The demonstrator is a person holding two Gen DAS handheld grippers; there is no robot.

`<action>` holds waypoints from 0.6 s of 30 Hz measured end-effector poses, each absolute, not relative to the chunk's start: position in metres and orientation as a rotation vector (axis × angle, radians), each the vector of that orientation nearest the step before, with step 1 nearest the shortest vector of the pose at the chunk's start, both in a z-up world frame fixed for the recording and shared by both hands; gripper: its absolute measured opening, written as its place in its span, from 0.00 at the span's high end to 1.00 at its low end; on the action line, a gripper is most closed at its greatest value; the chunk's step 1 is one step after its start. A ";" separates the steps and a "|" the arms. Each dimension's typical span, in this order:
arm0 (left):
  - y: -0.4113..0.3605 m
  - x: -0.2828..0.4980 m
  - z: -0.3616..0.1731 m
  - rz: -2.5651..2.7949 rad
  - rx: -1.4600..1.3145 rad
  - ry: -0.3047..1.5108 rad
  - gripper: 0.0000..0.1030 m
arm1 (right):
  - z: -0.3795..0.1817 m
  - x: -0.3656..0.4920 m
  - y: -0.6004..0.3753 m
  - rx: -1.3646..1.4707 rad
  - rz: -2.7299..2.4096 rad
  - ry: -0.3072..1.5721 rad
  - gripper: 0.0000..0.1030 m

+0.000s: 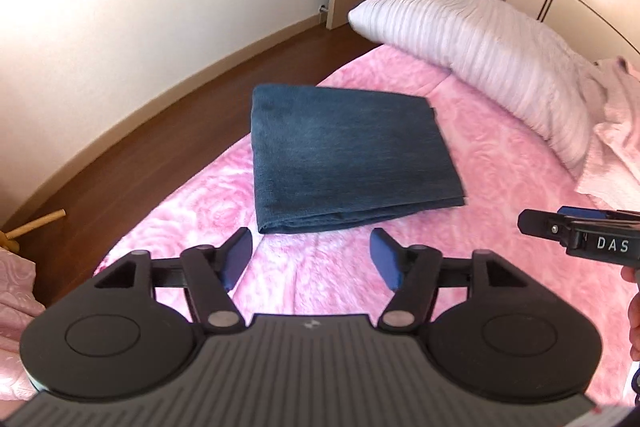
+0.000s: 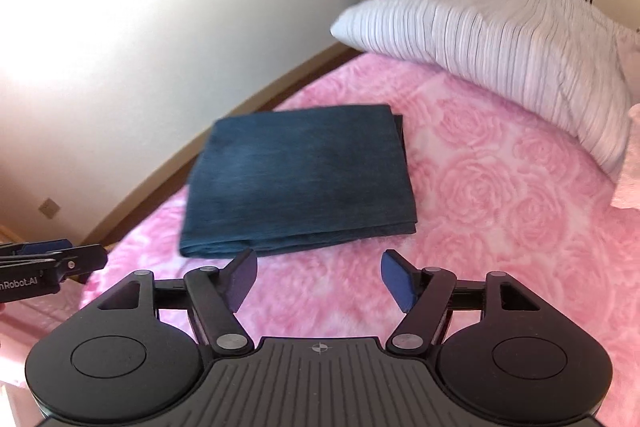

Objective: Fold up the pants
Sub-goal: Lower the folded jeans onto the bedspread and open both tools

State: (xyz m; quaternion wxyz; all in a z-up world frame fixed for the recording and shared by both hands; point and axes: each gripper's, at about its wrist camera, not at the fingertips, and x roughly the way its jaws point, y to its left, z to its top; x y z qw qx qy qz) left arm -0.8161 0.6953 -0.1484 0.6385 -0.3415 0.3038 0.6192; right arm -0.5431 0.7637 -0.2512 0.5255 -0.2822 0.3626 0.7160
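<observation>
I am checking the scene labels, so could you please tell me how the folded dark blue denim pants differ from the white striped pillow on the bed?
The dark blue denim pants are plain-coloured; the white pillow has thin stripes. The pants lie flat in a neat rectangular fold, while the pillow is plump and rumpled. The pants sit near the bed's edge, the pillow farther back. Both rest on the pink rose-patterned blanket, untouched by either gripper.
</observation>
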 end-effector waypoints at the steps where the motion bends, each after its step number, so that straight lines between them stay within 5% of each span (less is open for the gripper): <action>1: 0.686 -0.813 -0.138 1.415 -0.766 0.689 0.37 | -0.240 -0.542 0.754 -0.666 1.719 0.866 0.36; 10: 0.607 -0.782 -0.074 1.430 -0.704 0.649 0.15 | -0.173 -0.529 0.679 -0.653 1.762 0.844 0.35; 18: 0.553 -0.762 -0.060 1.455 -0.656 0.657 0.08 | -0.146 -0.520 0.621 -0.672 1.775 0.827 0.35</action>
